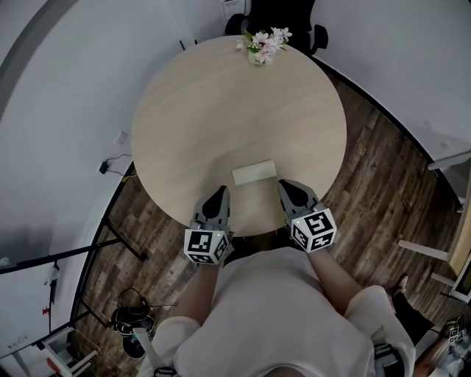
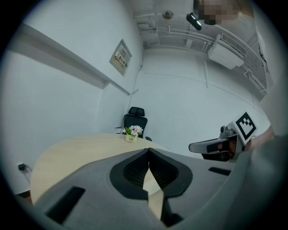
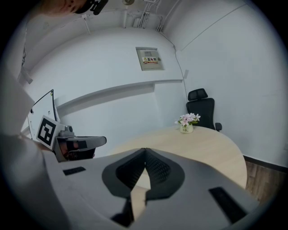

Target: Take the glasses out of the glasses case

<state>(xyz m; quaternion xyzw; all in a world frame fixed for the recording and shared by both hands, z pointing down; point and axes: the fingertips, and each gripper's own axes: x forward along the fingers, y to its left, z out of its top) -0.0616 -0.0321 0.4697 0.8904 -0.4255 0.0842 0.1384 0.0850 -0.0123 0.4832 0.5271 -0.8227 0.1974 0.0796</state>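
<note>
I'm looking down on a round wooden table (image 1: 221, 110) in a white-walled room with a dark plank floor (image 1: 383, 184). A small pot of pink flowers (image 1: 263, 44) stands at the far edge, with a black office chair (image 1: 280, 15) behind it. The pale glasses case (image 1: 255, 173) lies flat near my side of the table. My left gripper (image 1: 218, 195) is just beside its left end and my right gripper (image 1: 287, 188) just beside its right end. Both have their jaws closed tip to tip, holding nothing.
</note>
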